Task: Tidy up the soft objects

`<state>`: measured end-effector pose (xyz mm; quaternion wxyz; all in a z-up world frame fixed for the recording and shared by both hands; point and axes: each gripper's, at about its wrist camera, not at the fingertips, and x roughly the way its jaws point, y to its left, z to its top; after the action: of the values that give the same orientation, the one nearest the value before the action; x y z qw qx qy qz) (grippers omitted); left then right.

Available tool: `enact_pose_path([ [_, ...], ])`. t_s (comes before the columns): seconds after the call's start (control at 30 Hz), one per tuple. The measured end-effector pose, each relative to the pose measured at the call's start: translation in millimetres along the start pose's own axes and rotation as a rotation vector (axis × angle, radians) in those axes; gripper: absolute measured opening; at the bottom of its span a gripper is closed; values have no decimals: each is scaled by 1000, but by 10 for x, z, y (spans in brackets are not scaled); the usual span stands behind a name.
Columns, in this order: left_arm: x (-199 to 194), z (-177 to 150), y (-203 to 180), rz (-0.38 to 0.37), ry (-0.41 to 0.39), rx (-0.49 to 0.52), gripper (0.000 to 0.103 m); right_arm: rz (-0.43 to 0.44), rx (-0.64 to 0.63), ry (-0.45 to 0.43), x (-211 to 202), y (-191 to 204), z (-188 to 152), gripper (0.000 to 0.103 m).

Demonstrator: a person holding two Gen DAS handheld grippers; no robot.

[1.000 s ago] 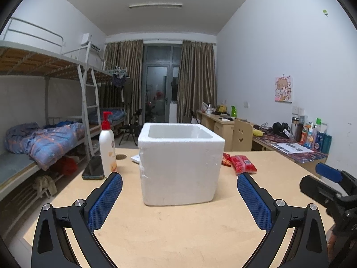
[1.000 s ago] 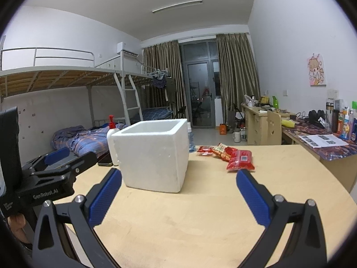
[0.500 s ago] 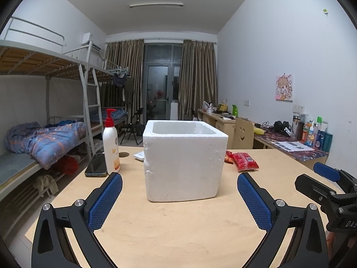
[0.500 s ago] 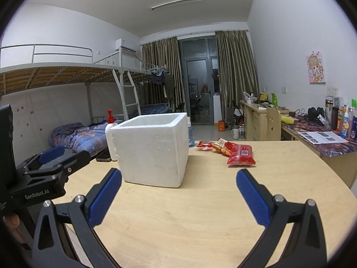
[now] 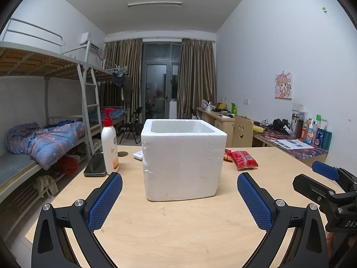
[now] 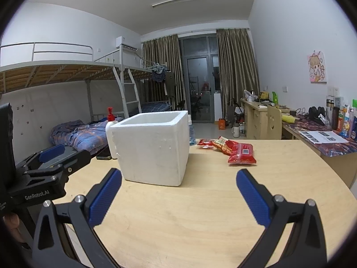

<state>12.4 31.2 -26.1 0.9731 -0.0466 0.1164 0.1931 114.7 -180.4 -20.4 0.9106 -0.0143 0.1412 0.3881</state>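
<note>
Both hand-held grippers are spread wide and carry nothing: the left gripper faces the white foam box squarely, and the right gripper points between that box and the red snack packets.

Task items: the soft packets lie in a loose cluster on the wooden table, to the right of the box and slightly behind it, apart from its wall. None is seen inside the box; only the upper part of its interior shows from this height, so its contents cannot be confirmed.

Change over the last second: in the left view the box has drawn smaller and sits further off, and the pump bottle and phone have shifted toward centre. The right view shows the packets marginally lower and larger. Neither gripper's spread has altered. Judgement: the left tool has eased back while the right has edged toward the packets, with no contact made.

Implication: packets on the table remain to be gathered, and the open box is the likely receptacle.
</note>
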Motion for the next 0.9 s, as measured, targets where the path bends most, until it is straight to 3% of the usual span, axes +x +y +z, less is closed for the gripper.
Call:
enact_pose_path([
  [0.9, -16, -4, 10, 3, 0, 8, 103, -4, -3, 1, -17, 29, 12, 103],
])
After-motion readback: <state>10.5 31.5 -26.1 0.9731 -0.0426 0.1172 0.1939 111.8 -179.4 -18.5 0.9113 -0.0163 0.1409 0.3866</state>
